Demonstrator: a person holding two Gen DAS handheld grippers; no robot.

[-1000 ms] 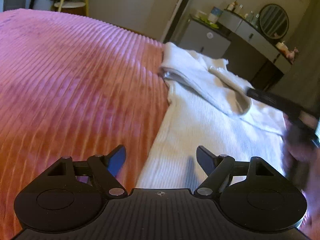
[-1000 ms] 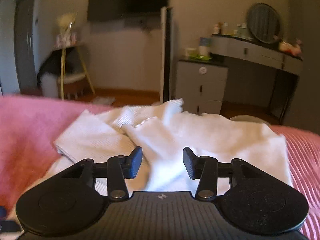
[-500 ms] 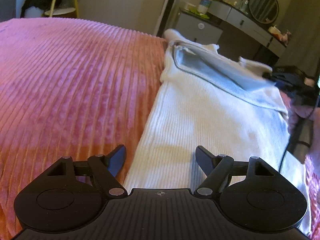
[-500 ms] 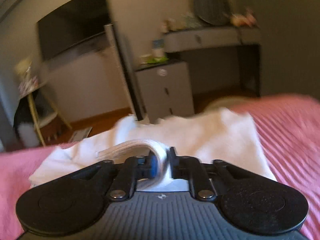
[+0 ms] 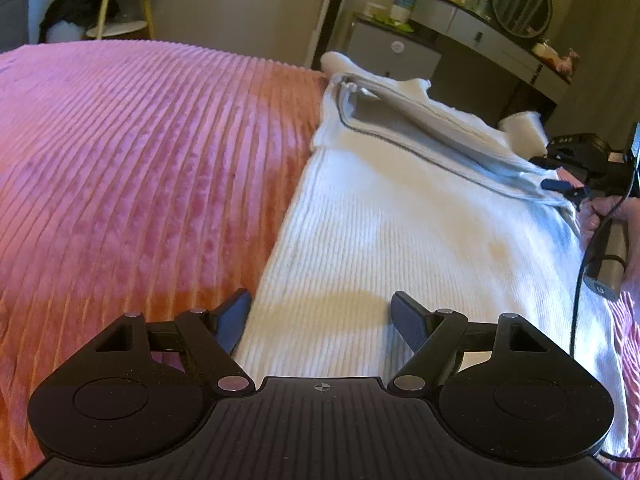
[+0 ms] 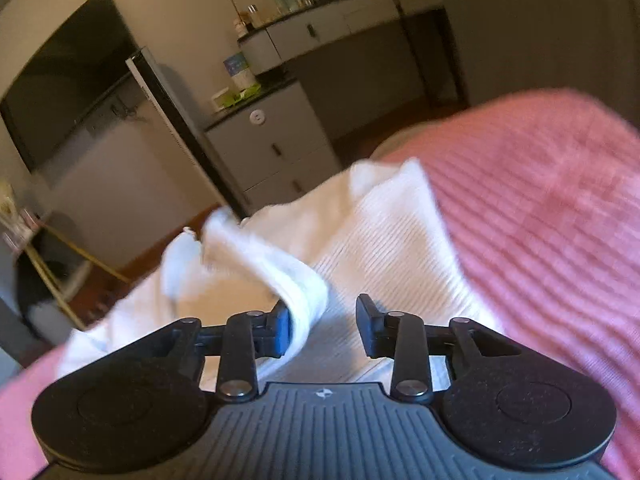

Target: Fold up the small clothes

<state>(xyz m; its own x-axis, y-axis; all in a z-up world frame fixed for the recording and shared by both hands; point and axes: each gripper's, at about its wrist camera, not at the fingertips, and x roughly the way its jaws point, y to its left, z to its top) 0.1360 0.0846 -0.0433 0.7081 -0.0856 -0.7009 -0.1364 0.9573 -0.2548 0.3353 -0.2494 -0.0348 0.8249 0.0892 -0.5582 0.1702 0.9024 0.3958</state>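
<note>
A white ribbed knit garment (image 5: 400, 220) lies on the pink ribbed bedspread (image 5: 140, 160). Its sleeve (image 5: 432, 128) is folded across the body toward the right. My left gripper (image 5: 320, 316) is open and empty, low over the garment's near left edge. My right gripper (image 6: 322, 324) has its jaws apart; the sleeve end (image 6: 296, 288) drapes against the left finger (image 6: 280, 328) and is not pinched. In the left wrist view the right gripper (image 5: 564, 190) shows at the sleeve's end at the garment's right side. The garment also shows in the right wrist view (image 6: 392, 248).
The bedspread also shows in the right wrist view (image 6: 540, 220). Past the bed's far edge stand a grey cabinet (image 6: 272, 140), a dressing table with a round mirror (image 5: 520, 4), and a stool with yellow legs (image 5: 116, 0). A hand and cable (image 5: 600, 240) are at the right.
My right gripper shut on the sleeve end, carried it across to the right, and has now opened, letting go of it. My left gripper stayed open and shifted slightly.
</note>
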